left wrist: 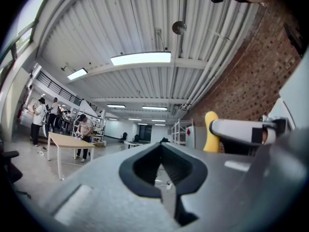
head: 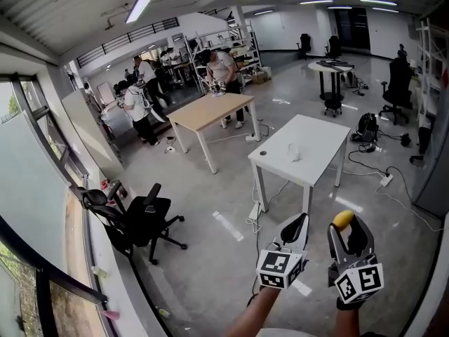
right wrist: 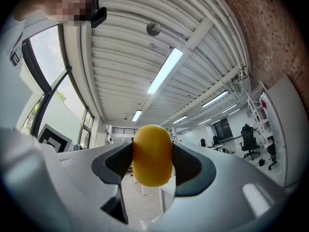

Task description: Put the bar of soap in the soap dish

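One soap bar (right wrist: 152, 154) is smooth, oval and yolk-yellow.

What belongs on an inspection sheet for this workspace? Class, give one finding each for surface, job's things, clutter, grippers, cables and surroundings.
Surface: white table stands ahead, well away from both grippers.
Job's things: yellow bar of soap clamped between the right gripper's fingers; a small pale item lies on the white table, too small to identify as the soap dish.
Clutter: nothing seen on the white table besides that item.
Grippers: right gripper shut on the soap; left gripper has its fingers together, empty.
Cables: floor cables trail beside the white table.
Surroundings: wooden table, black office chair, people working at the back.
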`<state>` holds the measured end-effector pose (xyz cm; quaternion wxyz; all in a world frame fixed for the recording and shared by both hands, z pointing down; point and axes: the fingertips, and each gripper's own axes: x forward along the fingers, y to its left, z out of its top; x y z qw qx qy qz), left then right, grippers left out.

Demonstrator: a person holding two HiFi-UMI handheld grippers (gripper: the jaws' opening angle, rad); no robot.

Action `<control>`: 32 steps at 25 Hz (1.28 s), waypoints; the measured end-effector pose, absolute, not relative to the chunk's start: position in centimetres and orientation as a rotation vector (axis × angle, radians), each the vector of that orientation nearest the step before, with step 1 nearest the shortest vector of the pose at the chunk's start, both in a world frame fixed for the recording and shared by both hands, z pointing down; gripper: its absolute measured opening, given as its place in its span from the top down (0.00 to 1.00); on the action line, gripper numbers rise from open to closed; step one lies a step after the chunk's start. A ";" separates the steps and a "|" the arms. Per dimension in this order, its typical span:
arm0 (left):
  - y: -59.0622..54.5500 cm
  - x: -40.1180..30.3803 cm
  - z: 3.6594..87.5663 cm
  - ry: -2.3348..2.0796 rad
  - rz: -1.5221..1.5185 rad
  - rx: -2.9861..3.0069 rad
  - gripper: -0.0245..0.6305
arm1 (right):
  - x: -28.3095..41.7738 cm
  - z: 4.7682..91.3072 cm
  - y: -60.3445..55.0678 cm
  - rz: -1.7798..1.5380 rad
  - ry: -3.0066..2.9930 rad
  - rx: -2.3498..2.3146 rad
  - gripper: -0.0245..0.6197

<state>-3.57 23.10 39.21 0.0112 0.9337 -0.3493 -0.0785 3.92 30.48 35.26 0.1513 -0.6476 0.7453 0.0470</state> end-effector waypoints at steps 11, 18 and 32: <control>22.3 -2.6 40.3 -1.131 -0.186 2.912 0.96 | 5.2 36.5 29.3 0.091 2.140 -1.822 0.56; 15.2 -0.3 41.5 -1.134 -0.173 2.912 0.96 | 8.3 37.5 22.8 0.089 2.135 -1.863 0.56; -1.1 0.5 41.7 -1.067 -0.246 2.920 0.96 | 7.8 37.0 5.1 0.100 2.131 -1.869 0.56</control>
